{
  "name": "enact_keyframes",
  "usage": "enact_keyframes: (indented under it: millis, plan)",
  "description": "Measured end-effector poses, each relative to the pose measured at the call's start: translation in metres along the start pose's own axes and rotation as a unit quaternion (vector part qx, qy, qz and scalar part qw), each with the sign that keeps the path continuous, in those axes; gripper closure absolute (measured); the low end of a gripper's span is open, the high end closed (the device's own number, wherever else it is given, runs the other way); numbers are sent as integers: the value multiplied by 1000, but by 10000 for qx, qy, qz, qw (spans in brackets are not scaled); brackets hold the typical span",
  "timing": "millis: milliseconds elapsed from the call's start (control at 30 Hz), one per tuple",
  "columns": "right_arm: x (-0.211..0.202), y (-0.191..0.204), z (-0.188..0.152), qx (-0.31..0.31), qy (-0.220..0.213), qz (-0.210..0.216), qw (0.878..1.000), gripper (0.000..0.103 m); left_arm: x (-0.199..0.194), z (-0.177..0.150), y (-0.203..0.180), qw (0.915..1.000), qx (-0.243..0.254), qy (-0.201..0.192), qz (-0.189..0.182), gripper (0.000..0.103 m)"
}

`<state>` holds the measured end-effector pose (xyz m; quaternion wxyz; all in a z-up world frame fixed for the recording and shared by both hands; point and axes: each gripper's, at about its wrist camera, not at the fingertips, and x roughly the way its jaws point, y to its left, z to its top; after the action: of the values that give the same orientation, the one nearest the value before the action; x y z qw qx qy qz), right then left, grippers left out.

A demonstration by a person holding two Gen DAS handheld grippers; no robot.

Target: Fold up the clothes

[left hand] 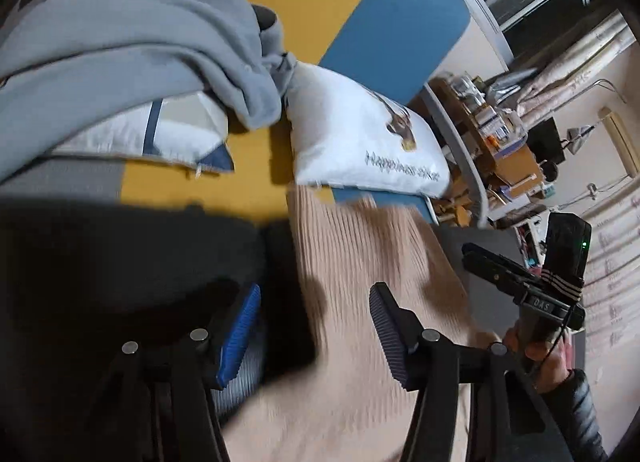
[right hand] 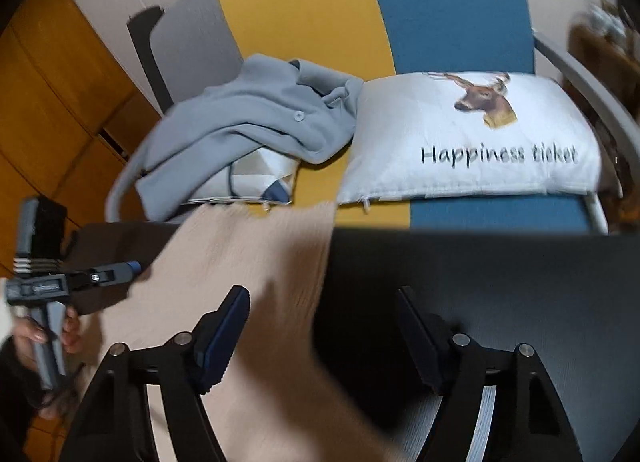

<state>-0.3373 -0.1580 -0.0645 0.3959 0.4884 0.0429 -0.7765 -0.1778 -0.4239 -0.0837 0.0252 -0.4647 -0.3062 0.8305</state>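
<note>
A beige ribbed knit garment [left hand: 360, 282] lies spread over a dark table [left hand: 120, 246]; it also shows in the right wrist view [right hand: 248, 262]. My left gripper [left hand: 316, 326] is open, its fingers wide apart above the beige cloth, holding nothing. My right gripper [right hand: 320, 334] is open above the garment's right edge and the dark table [right hand: 500, 282]. The right gripper shows side-on in the left wrist view [left hand: 480, 258]; the left one shows side-on in the right wrist view [right hand: 132, 268]. A grey buttoned garment [right hand: 248, 121] lies crumpled on the sofa behind.
A sofa with grey, yellow [right hand: 304, 21] and blue [right hand: 452, 9] panels stands behind the table. On it lie a white deer pillow [right hand: 472, 133] reading "Happiness ticket" and a white-and-blue pillow [left hand: 160, 133] under the grey garment. Cluttered shelves [left hand: 500, 133] stand to the right.
</note>
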Motion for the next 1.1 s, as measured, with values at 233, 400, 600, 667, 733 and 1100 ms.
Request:
enact_keyframes:
  millis: [233, 400, 600, 667, 733, 1100]
  plan:
    - [50, -5, 37, -344, 452, 129, 9983, 27, 43, 32, 0, 9991, 126, 326, -244, 45]
    - [59, 0, 41, -378, 564, 416, 9968, 67, 50, 31, -9, 9989, 321, 299, -156, 91]
    - [36, 9, 36, -140, 284, 730, 9968, 94, 16, 14, -21, 9983, 439, -134, -369, 96]
    - [16, 15, 33, -128, 94, 833, 9964, 94, -7, 7, -25, 9970, 426, -382, -520, 96]
    - [-5, 23, 30, -127, -111, 949, 9953, 94, -32, -3, -30, 9944, 463, -634, -707, 96]
    - [-57, 24, 3, 62, -300, 738, 9968, 69, -52, -14, -37, 9951, 676, -724, 28, 74]
